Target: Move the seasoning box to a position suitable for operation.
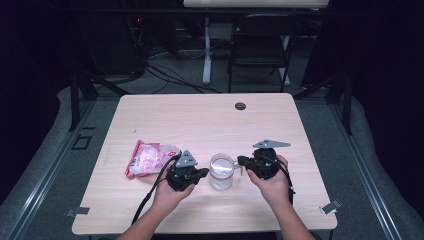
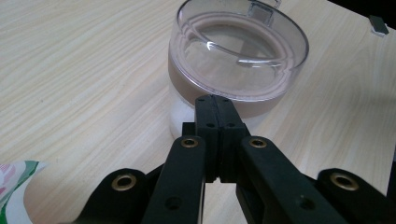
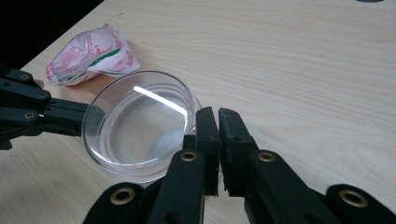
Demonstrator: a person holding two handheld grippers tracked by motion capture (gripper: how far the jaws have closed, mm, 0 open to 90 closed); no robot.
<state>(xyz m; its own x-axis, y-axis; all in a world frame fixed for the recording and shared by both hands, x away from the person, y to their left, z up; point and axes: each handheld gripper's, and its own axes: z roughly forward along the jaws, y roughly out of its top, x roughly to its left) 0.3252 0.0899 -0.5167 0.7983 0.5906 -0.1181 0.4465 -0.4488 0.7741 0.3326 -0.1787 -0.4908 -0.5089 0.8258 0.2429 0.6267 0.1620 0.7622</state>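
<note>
A: The left gripper (image 2: pixel 215 105) has its jaws pressed together, empty, tips beside the clear cup (image 1: pixel 221 171) at mid-counter (image 1: pixel 200 120).

B: The right gripper (image 3: pixel 218 116) is nearly closed, holding nothing; its view also shows the pink packet (image 3: pixel 88 53) beyond the cup.

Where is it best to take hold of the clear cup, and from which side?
Probably by its small handle, coming level from the right: the clear cup stands upright, its handle points toward the right tongs, and its round wall looks wide.
</note>
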